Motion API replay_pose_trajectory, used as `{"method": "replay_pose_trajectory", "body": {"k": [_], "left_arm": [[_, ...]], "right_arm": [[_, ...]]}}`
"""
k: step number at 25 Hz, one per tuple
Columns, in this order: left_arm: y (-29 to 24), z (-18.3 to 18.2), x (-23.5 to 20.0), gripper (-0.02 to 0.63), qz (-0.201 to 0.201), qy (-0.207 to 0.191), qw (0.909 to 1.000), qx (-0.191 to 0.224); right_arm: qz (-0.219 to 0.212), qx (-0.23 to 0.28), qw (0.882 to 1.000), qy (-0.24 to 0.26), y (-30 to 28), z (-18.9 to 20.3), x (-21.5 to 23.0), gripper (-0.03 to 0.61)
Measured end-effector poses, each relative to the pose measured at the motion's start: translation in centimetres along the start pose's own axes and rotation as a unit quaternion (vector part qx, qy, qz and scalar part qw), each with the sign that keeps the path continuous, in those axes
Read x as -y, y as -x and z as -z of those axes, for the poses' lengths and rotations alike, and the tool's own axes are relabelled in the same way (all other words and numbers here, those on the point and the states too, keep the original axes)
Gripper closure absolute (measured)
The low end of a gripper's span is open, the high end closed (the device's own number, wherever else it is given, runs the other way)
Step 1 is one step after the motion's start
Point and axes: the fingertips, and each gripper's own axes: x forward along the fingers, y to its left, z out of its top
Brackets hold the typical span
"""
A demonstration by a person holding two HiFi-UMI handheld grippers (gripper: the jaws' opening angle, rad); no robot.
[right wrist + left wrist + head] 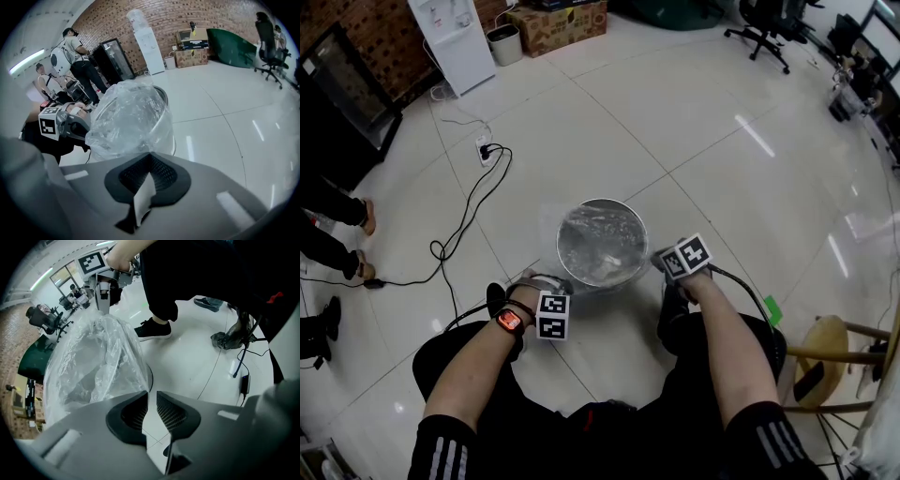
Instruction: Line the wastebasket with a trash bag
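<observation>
1. Where the person's knees spread over the glossy tile floor [712,178], the left gripper [563,284] and the right gripper [660,259] flank the near rim of the wastebasket [581,274]. From above, their marker cubes cover the jaws.
2. The left gripper's jaws stand slightly apart with bare floor in the gap. The bag's film reaches one tip, unpinched. The right gripper's jaws are pressed together on the film's edge.
3. A round wooden stool [825,342] stands just to the person's right.
4. The wastebasket sits upright between the grippers, mouth up, its long axis vertical. It is a smooth, silvery metal cylinder.
5. The trash bag [600,239] is clear, crinkled film. It hangs inside and billows over the rim, hiding most of the basket in both gripper views.
6. Beyond, to the left, a black cable [469,220] loops to a power strip [485,150].
7. Farthest off stand a white water dispenser [455,37], a cardboard box [562,23] and an office chair [764,23].
</observation>
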Motion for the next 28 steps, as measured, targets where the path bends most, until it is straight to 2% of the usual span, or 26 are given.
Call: {"method": "replay_pose_trajectory", "body": {"k": [5,9,12,18,21,23,26,28], "left_arm": [[-0.8,0.3,-0.2,0.48,0.011,0.032,0.9991,0.024],[-0.1,0.3,0.0,0.423,0.017,0.038,0.9981,0.045],[0.5,0.8,-0.2,0.423,0.008,0.049,0.9977,0.046],[1.6,1.1,-1.1,0.423,-0.002,0.055,0.9972,0.05],[1.7,1.1,-1.2,0.423,-0.001,0.057,0.997,0.051],[2.1,1.1,-1.1,0.423,0.006,0.054,0.9973,0.049],[3.9,1.0,-1.3,0.423,0.02,0.053,0.9969,0.055],[5.7,1.1,-2.1,0.423,0.024,0.071,0.9948,0.069]], "right_arm": [[-0.002,-0.003,1.0,-0.002,-1.9,0.4,0.0,0.572],[-0.009,-0.005,1.0,-0.01,-2.1,0.7,0.2,0.563],[-0.022,-0.025,0.999,-0.003,-1.4,1.3,0.0,0.473],[-0.113,-0.091,0.989,0.013,2.6,2.3,-1.1,0.457],[-0.117,-0.123,0.984,0.051,5.0,2.7,0.2,0.445],[-0.101,-0.109,0.986,0.072,6.4,1.5,1.5,0.437],[-0.082,-0.03,0.991,0.097,7.8,-3.1,2.4,0.437],[-0.07,0.01,0.99,0.118,7.9,-5.9,2.3,0.436]]}}
